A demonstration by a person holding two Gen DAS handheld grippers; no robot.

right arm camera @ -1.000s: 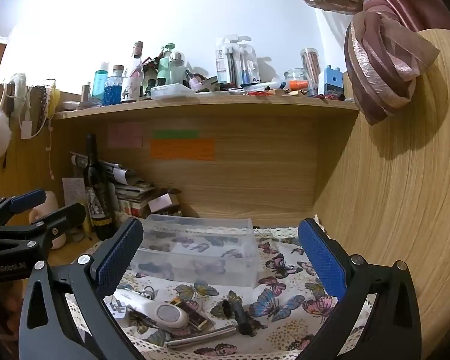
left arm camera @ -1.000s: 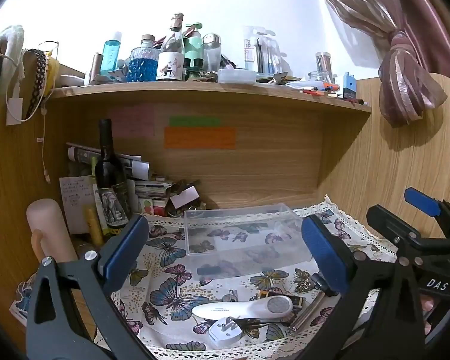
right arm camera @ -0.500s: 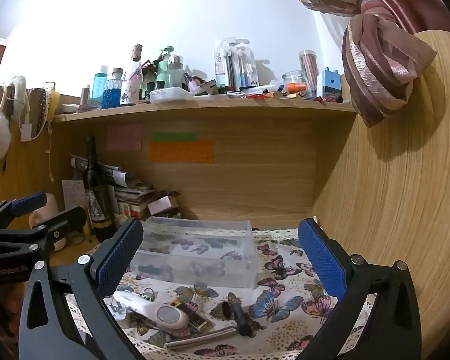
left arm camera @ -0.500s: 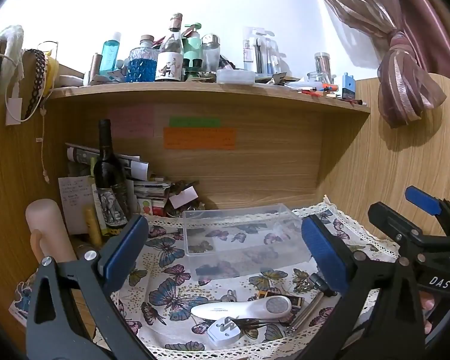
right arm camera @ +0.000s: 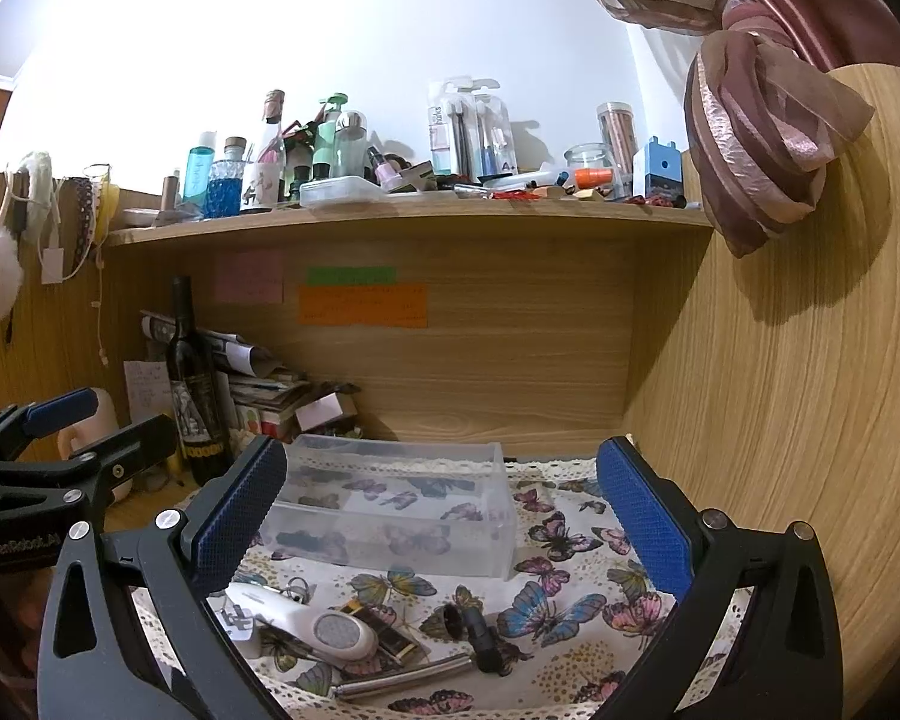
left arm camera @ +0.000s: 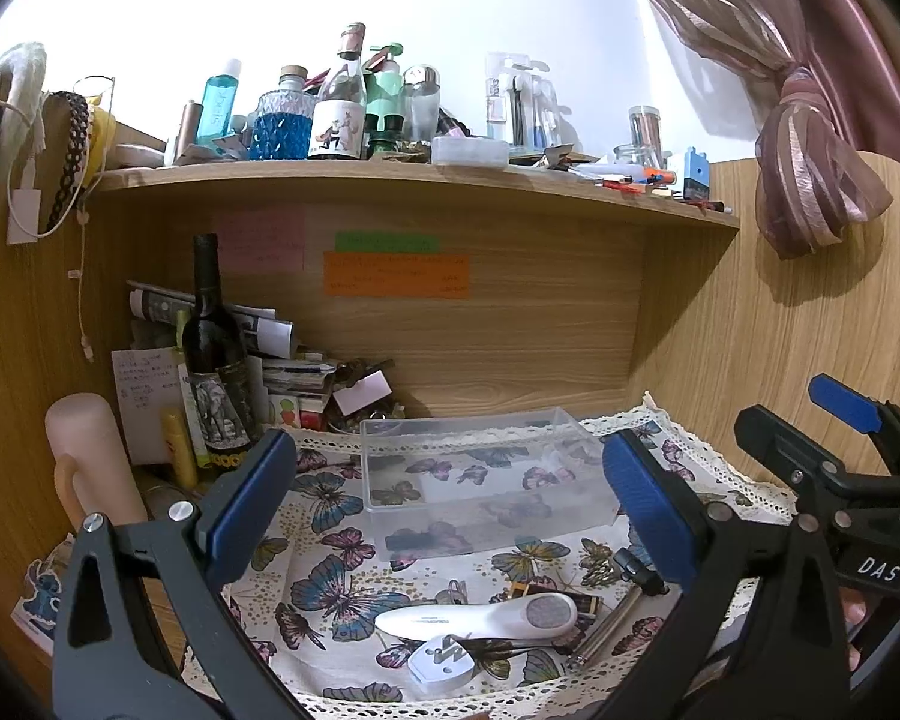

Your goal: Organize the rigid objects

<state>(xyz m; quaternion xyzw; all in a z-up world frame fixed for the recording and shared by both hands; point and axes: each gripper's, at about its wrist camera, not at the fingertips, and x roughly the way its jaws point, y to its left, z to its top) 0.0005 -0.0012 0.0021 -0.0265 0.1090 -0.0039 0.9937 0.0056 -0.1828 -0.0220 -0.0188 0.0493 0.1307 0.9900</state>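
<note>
A clear plastic box (left arm camera: 480, 480) stands empty on a butterfly-print cloth (left arm camera: 330, 546); it also shows in the right wrist view (right arm camera: 402, 510). In front of it lie a white handheld device (left arm camera: 480, 615), a white plug (left arm camera: 441, 663), a metal rod (left arm camera: 609, 624), a small dark rectangular item (left arm camera: 582, 603) and a black piece (right arm camera: 474, 630). The device (right arm camera: 324, 627) and rod (right arm camera: 402, 678) also show in the right wrist view. My left gripper (left arm camera: 450, 516) is open and empty above the items. My right gripper (right arm camera: 438, 516) is open and empty, to the right of the left one.
A dark wine bottle (left arm camera: 213, 360), papers and small boxes crowd the back left corner. A pale pink cylinder (left arm camera: 90, 462) stands at the far left. A shelf (left arm camera: 390, 177) above holds several bottles. A wooden wall (right arm camera: 780, 420) closes the right side.
Both grippers have risen very slightly; the scene sits a little lower in both views. Nothing was taken hold of or moved.
</note>
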